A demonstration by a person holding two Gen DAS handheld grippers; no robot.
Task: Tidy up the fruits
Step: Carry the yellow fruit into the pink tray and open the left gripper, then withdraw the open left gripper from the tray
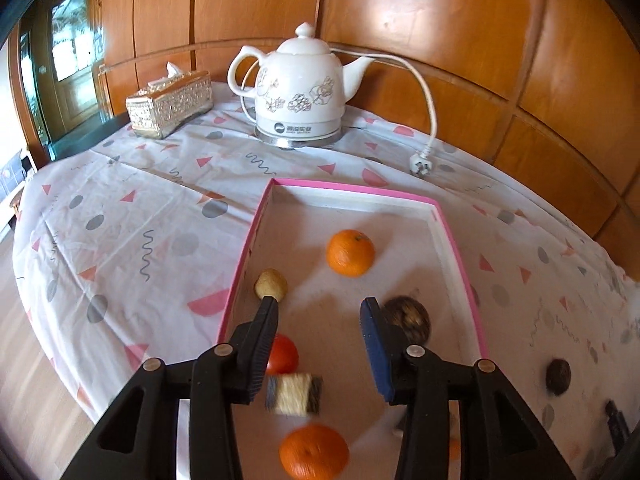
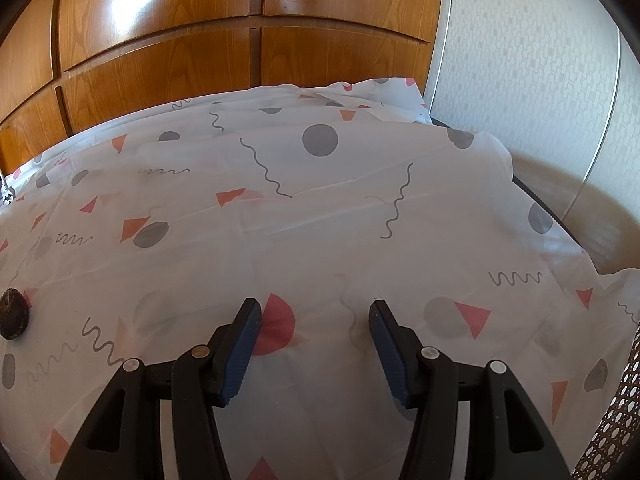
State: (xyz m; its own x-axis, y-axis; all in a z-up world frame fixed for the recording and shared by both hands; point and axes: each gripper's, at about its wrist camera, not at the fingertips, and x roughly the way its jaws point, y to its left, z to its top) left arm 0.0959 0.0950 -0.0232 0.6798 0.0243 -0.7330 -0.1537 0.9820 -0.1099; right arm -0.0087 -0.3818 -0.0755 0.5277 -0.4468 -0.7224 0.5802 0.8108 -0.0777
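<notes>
The tray [image 1: 452, 240] holds two oranges [image 1: 350, 253], a tomato [image 1: 283, 354] and a spool [image 1: 295, 394] — your left gripper [image 1: 320, 308] hangs over it, jaws apart, empty. At three o'clock, your right gripper [image 2: 315, 312] gapes over bare cloth [image 2: 360, 220] — a dark fruit [image 2: 14, 314] at nine.

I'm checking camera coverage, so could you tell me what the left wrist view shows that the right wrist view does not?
Only the left wrist view shows the pink-rimmed box with two oranges, a tomato and other pieces, plus the kettle and tissue box. Only the right wrist view shows the patterned wall and the open right gripper. Both share the tablecloth, wooden panels and a dark fruit outside the box.
</notes>
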